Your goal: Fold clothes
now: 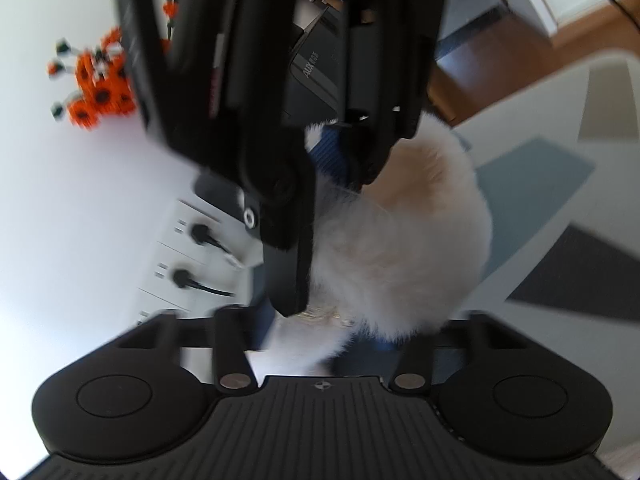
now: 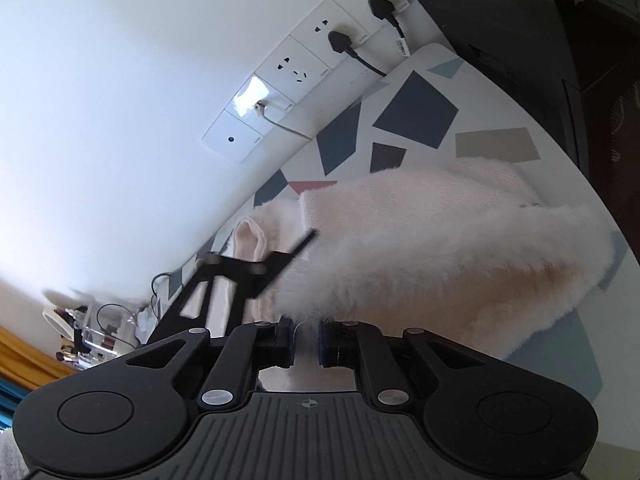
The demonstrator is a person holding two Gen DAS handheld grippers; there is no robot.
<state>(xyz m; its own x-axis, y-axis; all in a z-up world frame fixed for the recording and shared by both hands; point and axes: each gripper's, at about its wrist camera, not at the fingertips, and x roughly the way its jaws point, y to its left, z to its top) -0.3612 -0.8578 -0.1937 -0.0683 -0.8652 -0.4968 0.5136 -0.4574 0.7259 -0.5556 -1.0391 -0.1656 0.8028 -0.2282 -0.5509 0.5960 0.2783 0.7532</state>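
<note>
Right wrist view: fluffy cream garment [image 2: 420,248] bunched partly doubled on patterned bench [image 2: 408,116], mid-fold; right gripper [image 2: 307,346] jaws pinch its edge; left jaws unclear.

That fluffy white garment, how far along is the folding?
Partway, it seems. The fluffy garment already lies bunched and doubled over on the patterned table. In hand: the right claw pinches its near edge, and the left claw looks closed on fabric too. Left to do: a final fold and flattening; it is not yet neat.
</note>
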